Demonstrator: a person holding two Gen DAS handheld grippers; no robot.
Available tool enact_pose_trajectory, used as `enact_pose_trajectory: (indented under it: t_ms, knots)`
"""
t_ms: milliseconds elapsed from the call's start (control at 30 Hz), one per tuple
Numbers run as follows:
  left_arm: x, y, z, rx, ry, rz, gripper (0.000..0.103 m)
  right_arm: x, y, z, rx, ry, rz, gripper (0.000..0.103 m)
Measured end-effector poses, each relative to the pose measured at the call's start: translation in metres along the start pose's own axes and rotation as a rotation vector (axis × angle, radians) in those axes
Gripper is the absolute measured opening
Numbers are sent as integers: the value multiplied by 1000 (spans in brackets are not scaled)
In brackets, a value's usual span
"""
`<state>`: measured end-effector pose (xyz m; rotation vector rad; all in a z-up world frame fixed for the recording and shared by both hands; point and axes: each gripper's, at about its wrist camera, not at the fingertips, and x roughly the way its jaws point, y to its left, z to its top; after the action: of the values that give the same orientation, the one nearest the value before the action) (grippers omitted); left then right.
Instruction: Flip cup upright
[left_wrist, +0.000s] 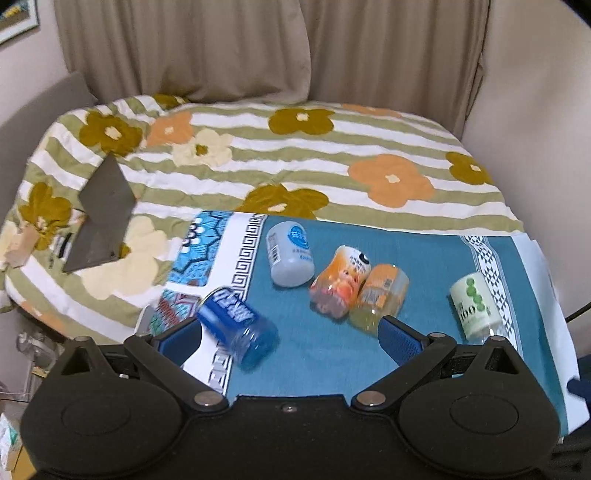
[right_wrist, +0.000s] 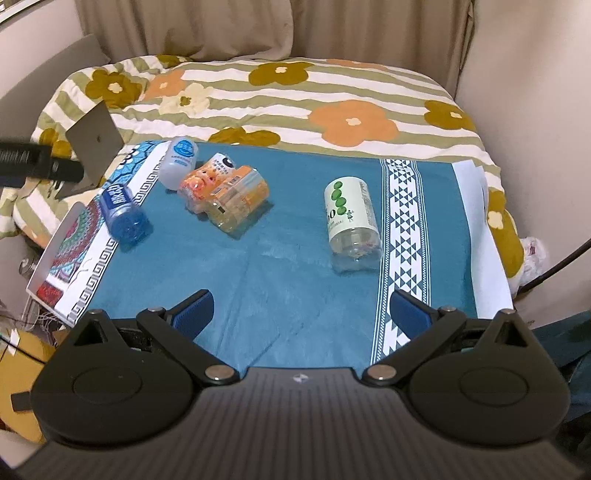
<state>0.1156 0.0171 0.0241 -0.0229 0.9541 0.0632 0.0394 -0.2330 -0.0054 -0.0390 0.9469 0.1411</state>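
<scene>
Several plastic cups lie on their sides on a teal cloth (left_wrist: 317, 354) (right_wrist: 280, 258). A blue cup (left_wrist: 238, 328) (right_wrist: 123, 212) lies at the left, just ahead of my left gripper's left finger. A white cup (left_wrist: 290, 254) (right_wrist: 179, 162), an orange pig-print cup (left_wrist: 341, 280) (right_wrist: 205, 181) and a yellow-orange cup (left_wrist: 380, 301) (right_wrist: 240, 205) lie together in the middle. A green-dotted cup (left_wrist: 474, 304) (right_wrist: 351, 219) lies at the right. My left gripper (left_wrist: 291, 334) is open and empty. My right gripper (right_wrist: 301, 312) is open and empty, well short of the green-dotted cup.
The cloth lies on a bed with a flowered striped quilt (left_wrist: 258, 155) (right_wrist: 295, 103). A patterned board (left_wrist: 192, 258) (right_wrist: 74, 251) sits under the cloth's left side. A grey open laptop (left_wrist: 103, 218) (right_wrist: 94, 142) stands at the left. Curtains (left_wrist: 221, 48) hang behind.
</scene>
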Motion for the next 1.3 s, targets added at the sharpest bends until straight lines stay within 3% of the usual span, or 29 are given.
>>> enact_pose_trajectory:
  t_ms: [433, 767, 967, 1300]
  knots:
    - [126, 13, 79, -26, 142, -34, 101, 69, 16, 27, 104, 97, -31, 103]
    - [213, 22, 98, -74, 308, -67, 89, 119, 16, 45, 192, 165, -56, 103]
    - [237, 24, 99, -96, 352, -79, 86, 139, 19, 52, 213, 192, -56, 103]
    - [254, 24, 93, -83, 385, -102, 67, 155, 22, 58, 226, 212, -59, 103]
